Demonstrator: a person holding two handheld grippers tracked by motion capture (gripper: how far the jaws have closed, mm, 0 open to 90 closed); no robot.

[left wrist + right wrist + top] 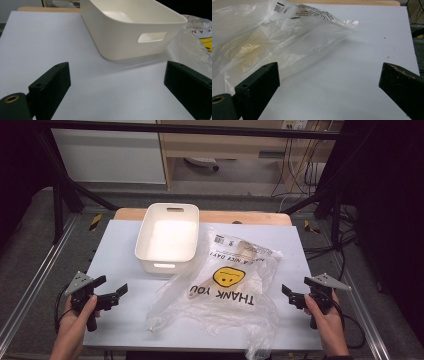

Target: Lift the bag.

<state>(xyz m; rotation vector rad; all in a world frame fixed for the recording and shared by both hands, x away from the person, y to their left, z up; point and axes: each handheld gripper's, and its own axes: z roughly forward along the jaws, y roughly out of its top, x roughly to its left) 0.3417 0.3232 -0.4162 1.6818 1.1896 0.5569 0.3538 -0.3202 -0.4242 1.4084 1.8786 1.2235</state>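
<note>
Grippers wait wide at both bottom corners of the high view, nothing between their jaws.

We hold the left gripper lower left and the right gripper lower right, both with jaws apart over bare white table. The clear plastic bag sprawls across centre frame, its lower end spilling past the table's near edge. The white bin sits upper centre, touching the bag's left edge.

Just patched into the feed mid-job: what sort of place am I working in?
Probably a lab recording rig, not a home: a white-topped table inside a black metal frame, loose cables behind, a white plastic bin and clear "THANK YOU" bag laid out.
</note>
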